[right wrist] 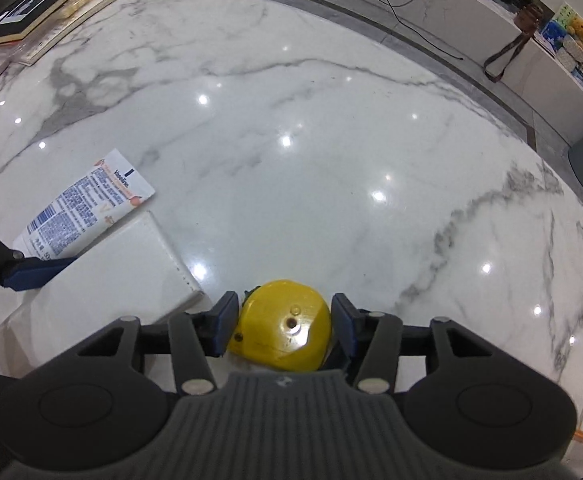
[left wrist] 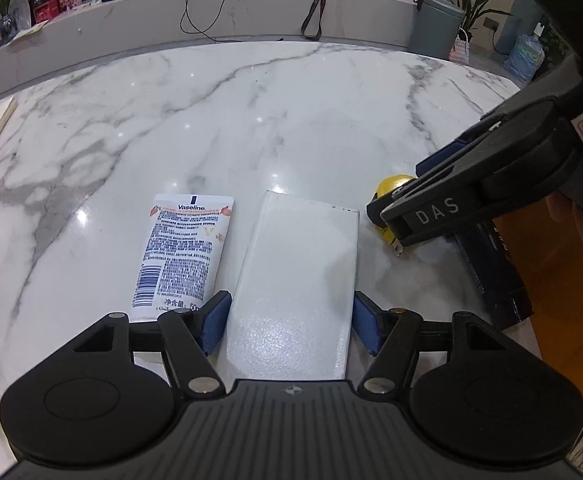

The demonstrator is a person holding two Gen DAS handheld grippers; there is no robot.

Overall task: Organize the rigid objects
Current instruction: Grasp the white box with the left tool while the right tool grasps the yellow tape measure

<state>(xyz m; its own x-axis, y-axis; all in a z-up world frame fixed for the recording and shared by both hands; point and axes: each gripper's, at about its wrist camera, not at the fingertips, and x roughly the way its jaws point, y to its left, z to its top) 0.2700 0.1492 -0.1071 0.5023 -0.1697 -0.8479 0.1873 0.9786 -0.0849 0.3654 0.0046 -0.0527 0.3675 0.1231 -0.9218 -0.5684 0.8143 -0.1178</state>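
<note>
Mid-task: left gripper [left wrist: 289, 322] is clasping the flat white rectangular box [left wrist: 297, 280] at lower centre; right gripper [right wrist: 284, 326] is gripping the round yellow tape measure [right wrist: 285, 324]; the white Vaseline tube [left wrist: 183, 254] and 1 dark blue-black cylinder [left wrist: 491, 276] are lying ungrouped.

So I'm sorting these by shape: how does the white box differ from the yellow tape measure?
The white box is flat and rectangular; the yellow tape measure is rounded. The box sits between the left gripper pads, the tape measure between the right gripper pads. Both rest on the marble table.
</note>
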